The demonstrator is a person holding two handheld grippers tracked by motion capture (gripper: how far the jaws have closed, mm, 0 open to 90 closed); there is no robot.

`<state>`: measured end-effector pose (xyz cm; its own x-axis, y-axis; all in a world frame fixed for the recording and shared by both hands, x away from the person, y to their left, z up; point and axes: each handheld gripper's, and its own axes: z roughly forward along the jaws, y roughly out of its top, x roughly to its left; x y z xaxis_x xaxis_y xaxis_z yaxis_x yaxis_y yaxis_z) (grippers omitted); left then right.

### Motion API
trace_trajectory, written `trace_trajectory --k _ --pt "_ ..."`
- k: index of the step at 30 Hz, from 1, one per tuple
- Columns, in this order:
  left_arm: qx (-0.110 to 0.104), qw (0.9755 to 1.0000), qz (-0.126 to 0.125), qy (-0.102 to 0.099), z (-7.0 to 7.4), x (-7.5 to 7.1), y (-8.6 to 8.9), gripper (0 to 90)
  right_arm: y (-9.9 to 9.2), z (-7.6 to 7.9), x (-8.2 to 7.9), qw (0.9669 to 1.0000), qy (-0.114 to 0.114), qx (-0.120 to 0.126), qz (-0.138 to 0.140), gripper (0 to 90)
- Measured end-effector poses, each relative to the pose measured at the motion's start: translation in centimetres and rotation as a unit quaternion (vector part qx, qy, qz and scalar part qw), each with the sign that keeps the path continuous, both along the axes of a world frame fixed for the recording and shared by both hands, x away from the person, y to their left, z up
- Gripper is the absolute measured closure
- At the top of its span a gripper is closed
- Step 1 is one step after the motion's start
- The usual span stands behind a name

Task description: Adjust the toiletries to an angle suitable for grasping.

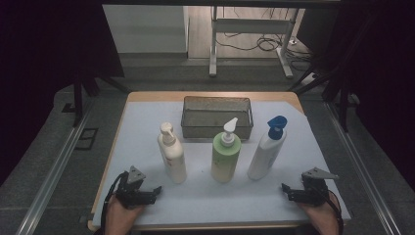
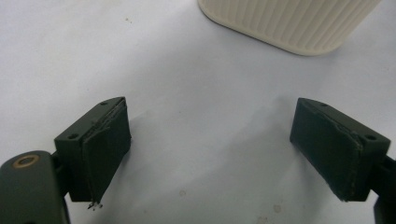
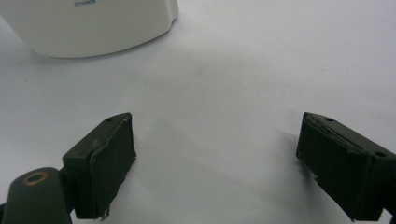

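Cream pump bottle [image 1: 172, 152] upright, ribbed base; left claw [image 1: 157, 190], right claw [image 1: 285, 188] agape, empty.

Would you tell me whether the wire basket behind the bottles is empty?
Empty, it seems: the wire basket shows bare mesh floor inside, with all three bottles standing outside it.

Three pump bottles stand in a row across the middle of the tabletop [image 1: 293, 196]: the cream bottle [image 1: 172, 155], the green bottle [image 1: 226, 152] and the blue-capped bottle [image 1: 266, 149], with narrow gaps between them. Behind them the mesh basket [image 1: 217, 117] blocks the far side. The near strip between the left gripper [image 1: 155, 190] and the right gripper [image 1: 285, 188] lies free.
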<state>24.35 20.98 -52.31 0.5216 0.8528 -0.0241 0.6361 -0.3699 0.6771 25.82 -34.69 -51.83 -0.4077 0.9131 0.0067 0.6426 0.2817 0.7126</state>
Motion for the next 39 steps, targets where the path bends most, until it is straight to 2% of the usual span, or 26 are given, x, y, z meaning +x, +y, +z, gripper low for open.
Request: trace_trajectory --k 6,11,14,18,23,28,34,39 --pt "0.0 1.0 0.0 0.0 0.0 0.0 0.0 12.3 -0.2 0.1 0.0 1.0 0.0 -0.001 -0.001 17.2" --pt "0.0 1.0 0.0 0.0 0.0 0.0 0.0 12.3 -0.7 0.6 -0.2 0.9999 0.007 0.006 -0.009 32.4" --pt "0.0 1.0 0.0 0.0 0.0 0.0 0.0 12.3 -0.8 1.0 -0.3 0.9998 0.007 0.016 -0.01 36.6" --pt "0.0 1.0 0.0 0.0 0.0 0.0 0.0 12.3 -0.7 1.4 -0.4 0.9997 0.003 0.025 0.001 44.3" --pt "0.0 1.0 0.001 -0.001 0.0 0.0 0.0 12.4 -0.5 1.9 -0.4 0.9992 -0.015 0.031 0.02 58.3" --pt "0.0 1.0 0.001 -0.001 0.0 0.0 0.0 12.4 -0.6 2.3 0.0 0.9976 -0.033 0.043 0.043 64.1" --pt "0.0 1.0 0.002 -0.002 0.0 -0.1 0.0 12.4 -0.1 3.0 0.6 0.9969 -0.033 0.057 0.044 76.4" --pt "0.0 1.0 0.002 -0.002 0.0 -0.1 0.0 12.4 0.3 3.3 1.2 0.9962 -0.029 0.064 0.053 82.1"
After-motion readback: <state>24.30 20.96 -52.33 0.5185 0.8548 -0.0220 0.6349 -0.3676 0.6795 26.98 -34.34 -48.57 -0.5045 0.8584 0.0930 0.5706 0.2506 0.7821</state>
